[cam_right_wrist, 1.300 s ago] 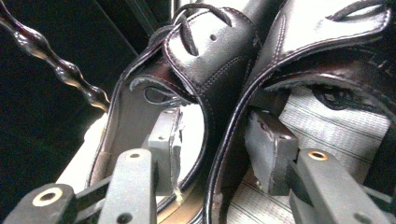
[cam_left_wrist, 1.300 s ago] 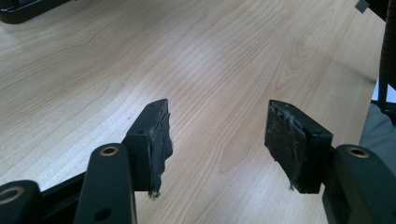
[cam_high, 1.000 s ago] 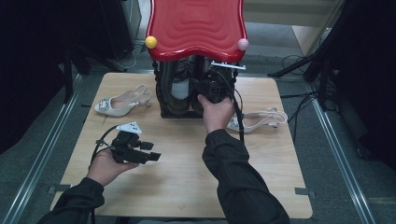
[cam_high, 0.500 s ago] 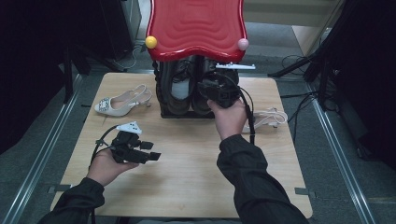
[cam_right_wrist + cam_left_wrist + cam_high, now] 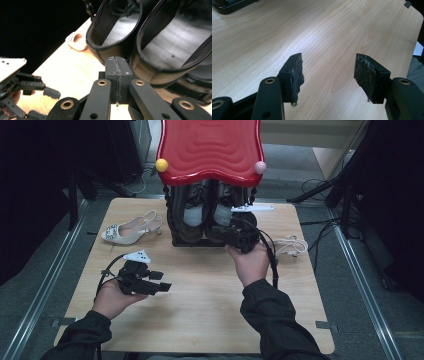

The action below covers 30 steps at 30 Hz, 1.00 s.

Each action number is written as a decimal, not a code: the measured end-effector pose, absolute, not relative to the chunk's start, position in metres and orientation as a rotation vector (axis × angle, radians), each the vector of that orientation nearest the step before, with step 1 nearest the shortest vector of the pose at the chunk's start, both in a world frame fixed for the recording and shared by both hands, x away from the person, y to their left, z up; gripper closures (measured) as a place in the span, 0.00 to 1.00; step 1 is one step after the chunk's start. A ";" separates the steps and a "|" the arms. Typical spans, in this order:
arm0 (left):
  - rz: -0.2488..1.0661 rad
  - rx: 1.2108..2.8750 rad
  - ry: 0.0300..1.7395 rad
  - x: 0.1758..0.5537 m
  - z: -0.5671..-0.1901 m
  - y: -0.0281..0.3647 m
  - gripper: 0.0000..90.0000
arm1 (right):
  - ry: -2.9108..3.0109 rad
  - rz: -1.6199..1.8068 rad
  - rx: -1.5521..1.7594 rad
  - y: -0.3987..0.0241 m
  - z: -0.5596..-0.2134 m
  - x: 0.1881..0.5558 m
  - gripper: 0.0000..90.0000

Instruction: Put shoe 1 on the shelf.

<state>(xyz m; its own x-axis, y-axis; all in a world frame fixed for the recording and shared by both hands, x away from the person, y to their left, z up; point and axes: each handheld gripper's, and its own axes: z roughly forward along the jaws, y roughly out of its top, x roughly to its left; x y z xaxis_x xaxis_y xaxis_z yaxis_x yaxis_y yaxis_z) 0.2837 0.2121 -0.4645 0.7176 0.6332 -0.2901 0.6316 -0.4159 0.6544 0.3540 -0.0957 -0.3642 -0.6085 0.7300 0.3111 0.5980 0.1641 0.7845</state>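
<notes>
- The right gripper (image 5: 116,82) jaws have just been closing and are pressed together, with nothing between them.
- A pair of black shoes (image 5: 160,50) is seen just beyond them.
- The left gripper (image 5: 329,75) jaws are held apart over the bare table (image 5: 287,37).

Glossy leather shoes (image 5: 160,50), matt wood table (image 5: 332,32)

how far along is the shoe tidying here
Done, by the look of it: a pair of dark shoes stands in the rack under the red top. In hand: nothing; the right gripper has just closed empty right by that pair, and the left gripper rests open over bare table. Probably left: the cream heeled shoe left of the rack and a white one to its right.
</notes>
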 end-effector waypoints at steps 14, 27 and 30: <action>0.034 2.044 0.939 0.309 -0.409 0.209 0.76 | 2.335 1.431 1.318 -0.102 -0.403 0.354 1.00; 0.057 2.086 0.827 0.364 -0.330 0.181 1.00 | 2.417 1.459 1.230 -0.104 -0.421 0.350 0.63; 0.049 2.081 0.812 0.374 -0.316 0.173 1.00 | 2.413 1.471 1.213 -0.106 -0.426 0.348 0.58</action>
<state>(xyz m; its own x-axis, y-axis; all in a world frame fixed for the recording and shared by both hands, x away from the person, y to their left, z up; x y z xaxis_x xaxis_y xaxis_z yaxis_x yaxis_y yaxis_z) 0.3743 0.1734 -0.3164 0.7858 0.5642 -0.2532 0.5294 -0.4021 0.7470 0.3478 -0.1065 -0.4263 -0.6872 0.6495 0.3253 0.5867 0.2321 0.7758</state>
